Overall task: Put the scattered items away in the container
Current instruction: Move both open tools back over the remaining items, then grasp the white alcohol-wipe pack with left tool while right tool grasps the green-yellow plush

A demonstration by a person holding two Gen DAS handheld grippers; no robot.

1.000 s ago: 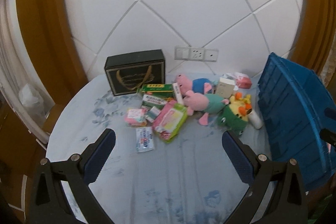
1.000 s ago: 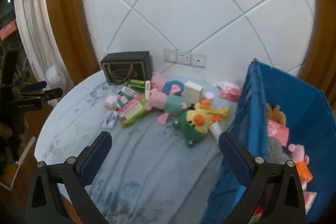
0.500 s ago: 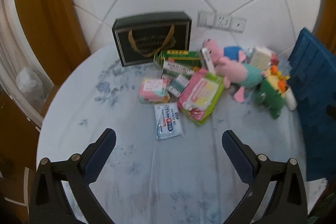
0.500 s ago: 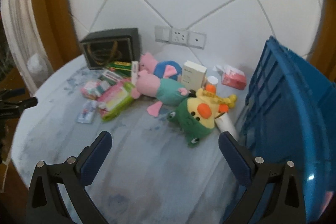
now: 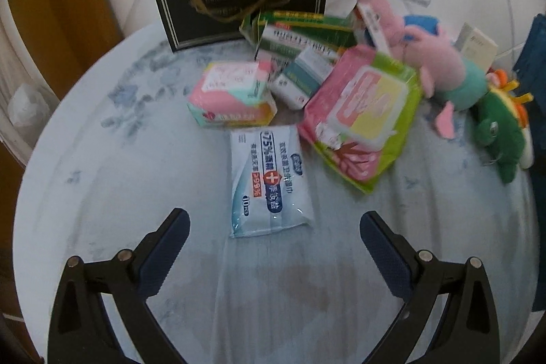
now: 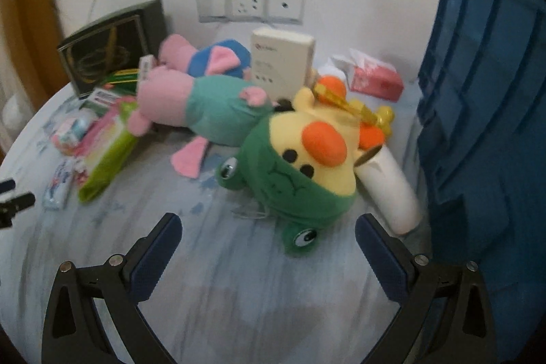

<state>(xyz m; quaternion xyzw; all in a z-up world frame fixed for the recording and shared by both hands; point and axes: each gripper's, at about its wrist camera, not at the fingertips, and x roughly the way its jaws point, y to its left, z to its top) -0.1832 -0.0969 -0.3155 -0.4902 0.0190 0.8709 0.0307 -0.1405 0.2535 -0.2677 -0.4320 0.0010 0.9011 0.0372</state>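
Both tongs gape apart, empty: left tongs frame the slippery, floppy wipes packet; right tongs face the soft frog toy, best pinched mid-body.

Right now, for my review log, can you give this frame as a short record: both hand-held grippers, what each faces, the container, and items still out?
left hand-held gripper: open, empty
faces: white and blue flat wipes packet, lying just ahead between its fingers
right hand-held gripper: open, empty
faces: green and yellow frog-hooded chick plush
container: blue ribbed plastic crate, right of the plush; inside not visible
still out: pink and green wipes pack, pink pig plush in teal dress, white cylindrical bottle, red tissue pack
surface: pale blue floral cloth
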